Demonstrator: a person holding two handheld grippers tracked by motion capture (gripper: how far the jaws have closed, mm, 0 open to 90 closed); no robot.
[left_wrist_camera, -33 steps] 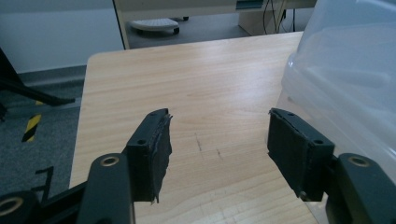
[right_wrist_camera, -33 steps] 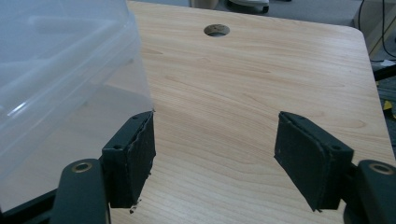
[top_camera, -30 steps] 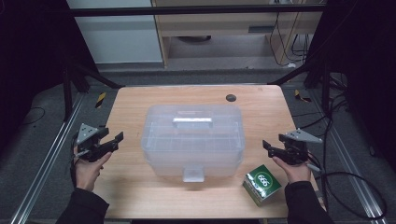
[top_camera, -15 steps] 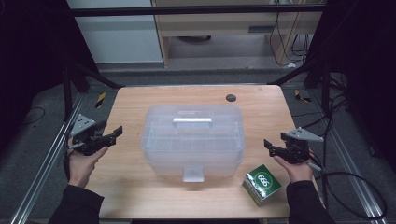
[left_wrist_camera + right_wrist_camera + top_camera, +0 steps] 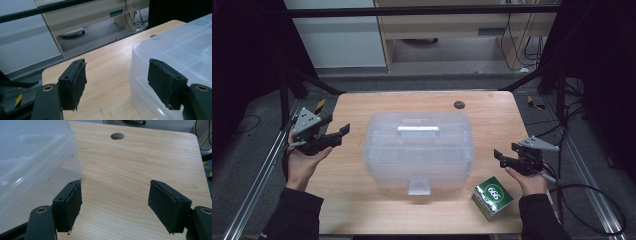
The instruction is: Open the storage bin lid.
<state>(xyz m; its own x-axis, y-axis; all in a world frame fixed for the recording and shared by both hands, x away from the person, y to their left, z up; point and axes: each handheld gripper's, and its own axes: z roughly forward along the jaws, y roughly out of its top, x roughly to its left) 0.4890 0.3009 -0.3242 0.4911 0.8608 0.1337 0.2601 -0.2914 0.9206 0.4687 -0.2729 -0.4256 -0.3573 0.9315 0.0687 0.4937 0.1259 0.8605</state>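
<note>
A clear plastic storage box (image 5: 419, 147) with a lid and front latch (image 5: 418, 186) sits in the middle of the wooden table (image 5: 362, 107). My left gripper (image 5: 341, 134) hovers off the box's left side, open, nothing between its jaws; its own view looks past the jaws (image 5: 116, 83) at the box's (image 5: 175, 55) corner. My right gripper (image 5: 502, 157) stays low by the box's right side, open and empty; in its view (image 5: 115, 206) the box (image 5: 35, 152) lies to the left over bare wood.
A small green carton (image 5: 492, 196) marked 666 lies at the table's front right, just beside my right hand. A round cable hole (image 5: 459, 104) is at the back of the table (image 5: 117, 136). Cabinets and cables stand beyond the far edge.
My left hand has lifted its gripper up and slightly outward from the table's left edge. The right gripper and the box have stayed put.
</note>
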